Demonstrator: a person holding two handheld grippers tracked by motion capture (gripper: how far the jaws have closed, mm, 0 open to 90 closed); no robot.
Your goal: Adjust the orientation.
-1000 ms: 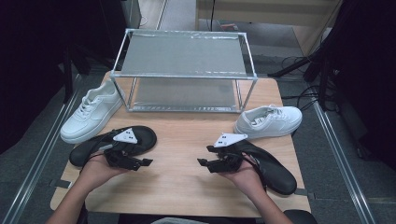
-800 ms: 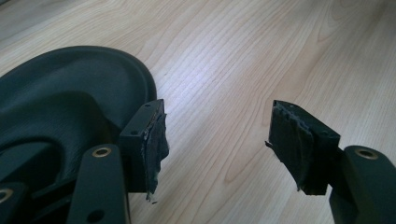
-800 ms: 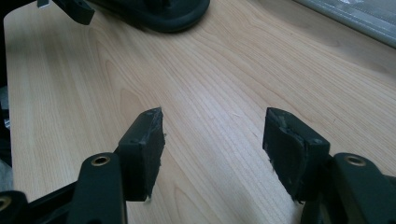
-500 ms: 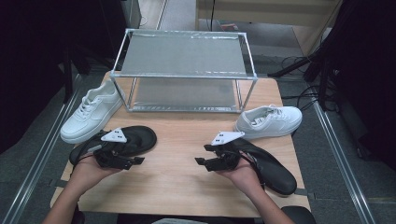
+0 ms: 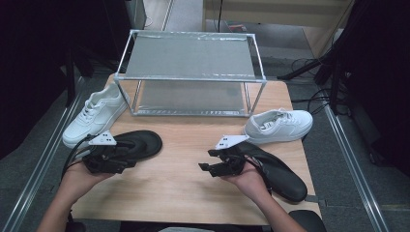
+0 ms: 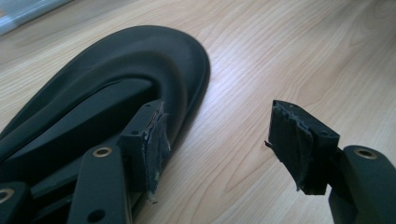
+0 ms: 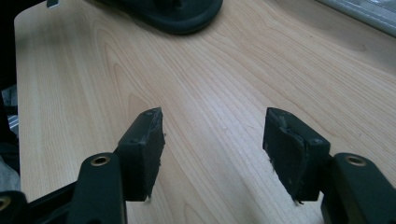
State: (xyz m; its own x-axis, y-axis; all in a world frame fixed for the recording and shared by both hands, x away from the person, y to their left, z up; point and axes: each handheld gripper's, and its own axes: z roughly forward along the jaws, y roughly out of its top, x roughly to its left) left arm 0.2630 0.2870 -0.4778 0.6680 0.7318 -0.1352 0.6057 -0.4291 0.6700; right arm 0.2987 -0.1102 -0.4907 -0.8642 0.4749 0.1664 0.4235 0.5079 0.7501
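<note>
Two black flip-flops lie on the wooden table. One flip-flop is at the left and the other at the right. My left gripper hovers over the heel end of the left flip-flop, pointing right. It is open, with one jaw above the sole's edge and the other above bare wood. My right gripper points left over bare table, open with nothing between its jaws. The left flip-flop's toe lies far ahead of it.
A white sneaker lies at the table's left edge and another at the right. A metal two-tier rack stands across the back. Bare wood lies between the two grippers.
My left gripper has drawn back to the left along the left flip-flop. The right gripper has barely shifted, and both stay open.
</note>
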